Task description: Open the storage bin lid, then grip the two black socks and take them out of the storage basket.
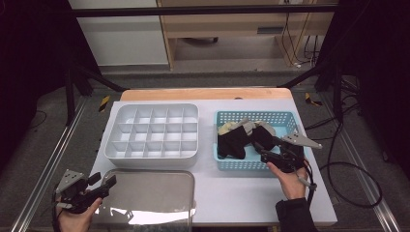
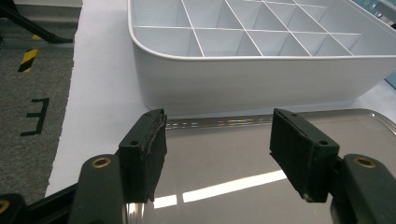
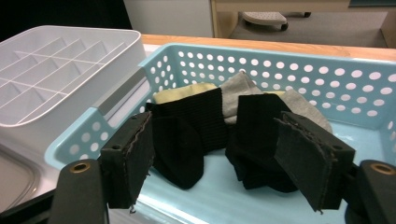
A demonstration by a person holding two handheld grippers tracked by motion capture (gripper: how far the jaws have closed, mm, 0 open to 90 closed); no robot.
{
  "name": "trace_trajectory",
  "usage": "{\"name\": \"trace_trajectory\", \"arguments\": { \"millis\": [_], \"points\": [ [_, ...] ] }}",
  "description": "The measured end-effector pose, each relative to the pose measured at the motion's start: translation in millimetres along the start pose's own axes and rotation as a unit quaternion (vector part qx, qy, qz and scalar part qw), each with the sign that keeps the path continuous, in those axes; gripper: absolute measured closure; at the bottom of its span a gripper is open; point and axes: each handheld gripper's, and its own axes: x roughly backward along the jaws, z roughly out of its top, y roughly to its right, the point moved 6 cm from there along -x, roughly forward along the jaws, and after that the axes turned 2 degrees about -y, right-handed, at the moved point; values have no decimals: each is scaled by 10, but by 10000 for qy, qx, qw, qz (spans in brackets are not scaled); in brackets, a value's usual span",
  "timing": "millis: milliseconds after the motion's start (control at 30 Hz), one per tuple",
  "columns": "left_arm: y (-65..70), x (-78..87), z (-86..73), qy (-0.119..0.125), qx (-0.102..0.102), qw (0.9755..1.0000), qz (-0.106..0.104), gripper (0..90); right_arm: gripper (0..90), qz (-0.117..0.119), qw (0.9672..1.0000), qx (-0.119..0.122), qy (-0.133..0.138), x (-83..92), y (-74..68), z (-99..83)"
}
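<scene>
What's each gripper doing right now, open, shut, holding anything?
Left gripper: open, holding nothing, over the metal tray.
Right gripper: open, holding nothing, at the blue basket before the black socks.

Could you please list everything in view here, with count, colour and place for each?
Perforated plastic basket: one, light blue, right half of the table.
Black socks: two, black, inside the basket, in front.
Grey socks: apparently two, grey, behind the black ones.
Pale yellow sock: one, back left of the pile.
Divided plastic organiser tray: one, white, left of the basket, compartments empty.
Shiny metal tray: one, silver, near edge in front of the organiser.
White table: one.
Left gripper: black, open above the metal tray.
Right gripper: black, open at the basket's near rim.
</scene>
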Motion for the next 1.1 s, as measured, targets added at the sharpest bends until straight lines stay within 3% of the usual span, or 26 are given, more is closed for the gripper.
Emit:
{"name": "trace_trajectory", "arguments": {
  "millis": [567,1100],
  "points": [
    [-7,-27,-28,-64,-37,10000,44,359,288,-318,9994,34,-111,-105,214,196],
    [-38,-34,-36,-68,12,10000,29,361,262,-388,9991,125,-145,-303,296,460]
  ]
}}
